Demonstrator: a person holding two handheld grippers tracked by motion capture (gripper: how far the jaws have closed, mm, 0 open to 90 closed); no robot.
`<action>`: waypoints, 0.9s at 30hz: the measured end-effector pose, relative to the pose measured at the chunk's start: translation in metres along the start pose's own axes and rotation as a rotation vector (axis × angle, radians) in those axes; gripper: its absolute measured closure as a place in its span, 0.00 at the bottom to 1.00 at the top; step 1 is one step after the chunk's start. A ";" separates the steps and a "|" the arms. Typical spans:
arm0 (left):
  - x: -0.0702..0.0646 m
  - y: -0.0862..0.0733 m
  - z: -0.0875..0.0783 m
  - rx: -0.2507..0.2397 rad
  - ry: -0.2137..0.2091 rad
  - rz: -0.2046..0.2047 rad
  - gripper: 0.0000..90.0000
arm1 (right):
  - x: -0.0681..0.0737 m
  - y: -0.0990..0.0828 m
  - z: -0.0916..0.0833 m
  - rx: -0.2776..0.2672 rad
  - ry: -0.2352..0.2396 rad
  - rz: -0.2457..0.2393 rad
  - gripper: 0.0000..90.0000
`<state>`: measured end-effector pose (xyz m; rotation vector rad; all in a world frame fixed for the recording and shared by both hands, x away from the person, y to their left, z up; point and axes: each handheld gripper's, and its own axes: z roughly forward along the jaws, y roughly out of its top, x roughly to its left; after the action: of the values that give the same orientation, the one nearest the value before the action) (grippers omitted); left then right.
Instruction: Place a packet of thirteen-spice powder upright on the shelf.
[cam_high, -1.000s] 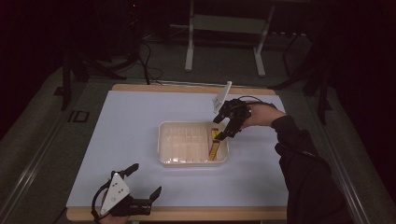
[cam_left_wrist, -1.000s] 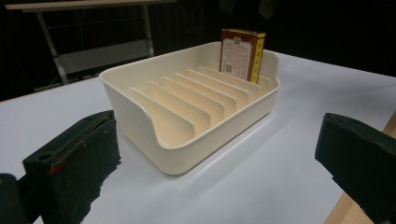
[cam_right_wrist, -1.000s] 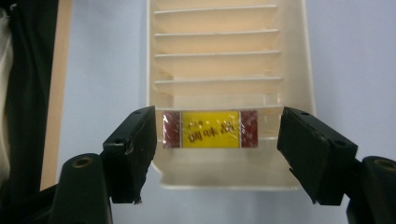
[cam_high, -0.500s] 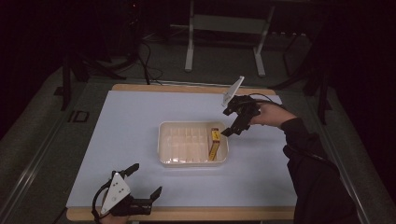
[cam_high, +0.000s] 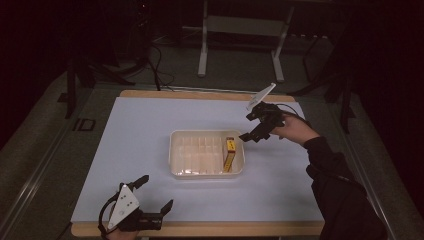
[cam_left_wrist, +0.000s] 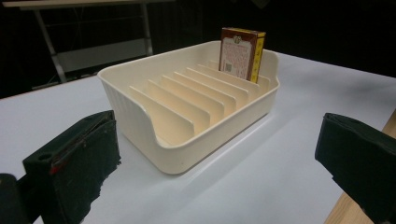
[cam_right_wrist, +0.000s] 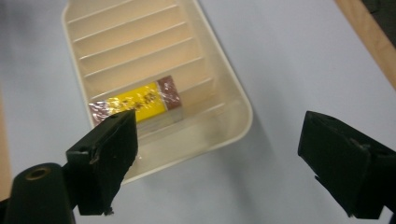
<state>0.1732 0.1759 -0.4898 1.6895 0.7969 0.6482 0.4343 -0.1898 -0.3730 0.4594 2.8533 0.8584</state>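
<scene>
The small yellow and brown box stands on its narrow edge in the last slot at the right end of the cream rack, held upright by the dividers. It seems the rack sits mid-worktop so both arms can reach it. The right hand-held gripper hangs just beside the rack's far right corner, above the box and apart from it; its jaws have just been opening and hold nothing. The left hand-held gripper rests wide open and empty near the worktop's front edge, well apart from the box.
</scene>
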 end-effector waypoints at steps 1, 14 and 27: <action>0.000 0.000 0.000 0.000 0.000 0.000 0.00 | 0.000 -0.003 0.001 -0.013 -0.003 0.017 0.14; 0.000 0.000 0.000 0.002 -0.001 0.003 0.00 | 0.006 -0.039 0.007 -0.087 -0.077 0.145 0.14; -0.001 0.000 0.000 0.003 -0.001 0.004 0.00 | 0.023 -0.070 0.005 -0.200 -0.110 0.244 0.14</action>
<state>0.1722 0.1753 -0.4898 1.6951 0.7941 0.6492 0.3958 -0.2350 -0.4168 0.8123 2.6125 1.1078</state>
